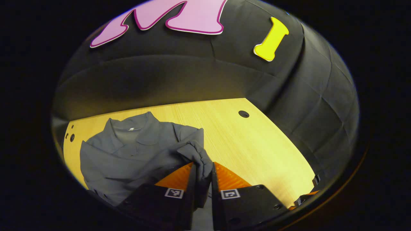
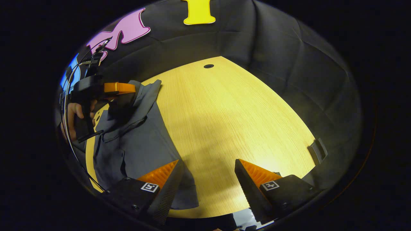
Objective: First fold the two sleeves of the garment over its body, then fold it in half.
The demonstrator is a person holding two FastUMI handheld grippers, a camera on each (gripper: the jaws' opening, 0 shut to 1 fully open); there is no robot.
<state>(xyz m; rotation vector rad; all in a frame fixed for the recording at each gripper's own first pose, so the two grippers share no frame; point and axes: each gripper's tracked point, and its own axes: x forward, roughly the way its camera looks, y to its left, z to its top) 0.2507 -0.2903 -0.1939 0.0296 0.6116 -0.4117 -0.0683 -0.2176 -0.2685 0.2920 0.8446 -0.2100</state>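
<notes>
My left claw (image 1: pixel 203 173) is clamped on a bunched sleeve (image 1: pixel 196 154) of the grey collared shirt (image 1: pixel 128 150), which lies on the pale wooden table (image 1: pixel 250 144) (its lower hem is cut off from sight). My right claw (image 2: pixel 208 179) hangs spread wide above the table, pinching nothing, beside the shirt's edge.

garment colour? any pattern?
Plain grey collared shirt, no pattern visible; it shows best in the left gripper view, lying on the light wooden table.
</notes>
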